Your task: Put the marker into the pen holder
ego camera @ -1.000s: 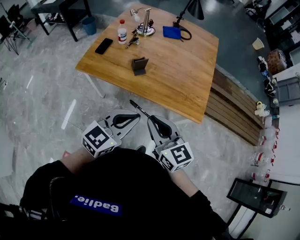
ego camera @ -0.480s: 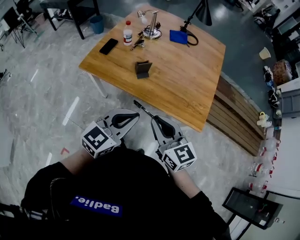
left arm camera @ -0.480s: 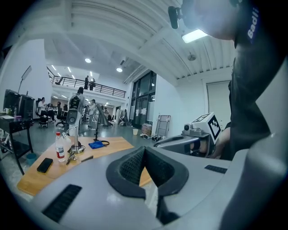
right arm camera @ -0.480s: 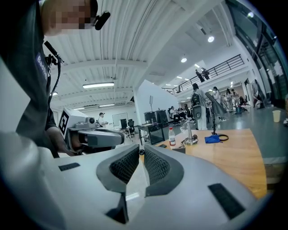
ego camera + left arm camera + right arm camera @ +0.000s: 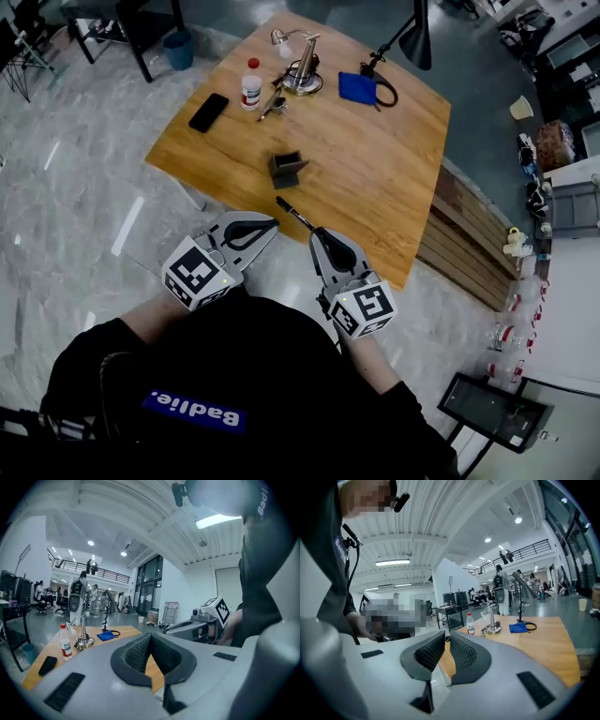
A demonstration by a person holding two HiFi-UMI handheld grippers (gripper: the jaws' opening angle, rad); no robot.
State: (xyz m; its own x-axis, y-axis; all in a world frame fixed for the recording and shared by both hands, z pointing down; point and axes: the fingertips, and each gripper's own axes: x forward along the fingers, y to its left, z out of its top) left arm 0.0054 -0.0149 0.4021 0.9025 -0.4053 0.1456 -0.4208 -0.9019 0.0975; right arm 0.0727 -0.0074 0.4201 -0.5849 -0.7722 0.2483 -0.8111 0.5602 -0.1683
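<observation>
The dark grey pen holder [image 5: 287,169] stands on the wooden table [image 5: 394,187], near its front edge. A black marker [image 5: 295,215] sticks out of my right gripper [image 5: 318,235], which is shut on its rear end; the free end points at the holder and stops just short of it. In the right gripper view the marker [image 5: 447,638] shows as a small black tip between the pads of that gripper [image 5: 446,637]. My left gripper [image 5: 274,225] hangs beside it to the left, shut and empty, at the table's front edge. The left gripper view shows the left gripper [image 5: 150,637] with its pads together.
At the table's far side are a white bottle [image 5: 249,86], a black phone [image 5: 207,112], keys [image 5: 272,103], a metal stand [image 5: 302,66], a blue cloth [image 5: 357,87] and a black lamp [image 5: 412,37]. A wooden bench [image 5: 469,244] runs along the table's right side.
Both grippers have come forward to the table's front edge. The marker's free end, earlier over the floor, now lies over the tabletop close to the pen holder.
</observation>
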